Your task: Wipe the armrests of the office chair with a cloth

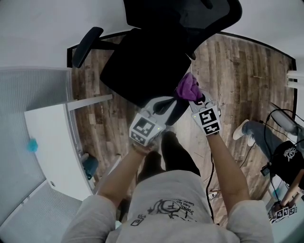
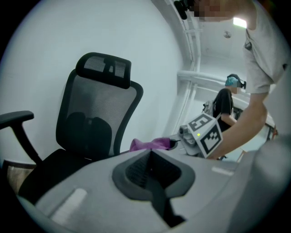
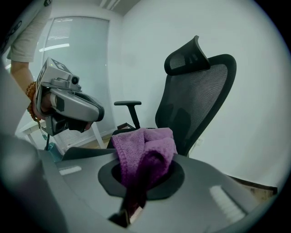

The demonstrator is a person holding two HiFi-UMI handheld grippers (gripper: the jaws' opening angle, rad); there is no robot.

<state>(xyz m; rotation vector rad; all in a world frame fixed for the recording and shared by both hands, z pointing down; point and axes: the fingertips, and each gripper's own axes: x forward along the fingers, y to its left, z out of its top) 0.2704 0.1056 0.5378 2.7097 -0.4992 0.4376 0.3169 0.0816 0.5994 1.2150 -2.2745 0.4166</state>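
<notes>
The right gripper [image 3: 141, 182] had its jaws pinched on a purple cloth [image 3: 145, 154]. The bunched cloth filled the gap and rose above it, so the jaw tips themselves were buried in fabric. In the head view the cloth [image 1: 188, 88] sat at the front right edge of the black office chair [image 1: 147, 66], just ahead of the right gripper's marker cube [image 1: 208, 117].

The left gripper [image 2: 151, 157] had its jaws pressed together with nothing between them. It hung just beside the right gripper, near the chair's seat.

A dark shape [image 1: 176, 110] lay between the two grippers, under the cloth. It might have been the near armrest, but the grippers covered most of it and I could not tell. I also could not tell whether the cloth touched it.

The far armrest [image 1: 85, 45] stood clear on the other side of the seat, well apart from the cloth. In the left gripper view that armrest [image 2: 16, 119] was cut off at the frame's edge.

The top of the chair's backrest [image 1: 190, 14] ran out of the head view. The person's own legs hid the floor [image 1: 237, 71] below the grippers. A white desk [image 1: 47, 137] stood to the left. At the right edge a second person's leg and shoe [image 1: 247, 130] showed, and the rest of that person was out of frame.
</notes>
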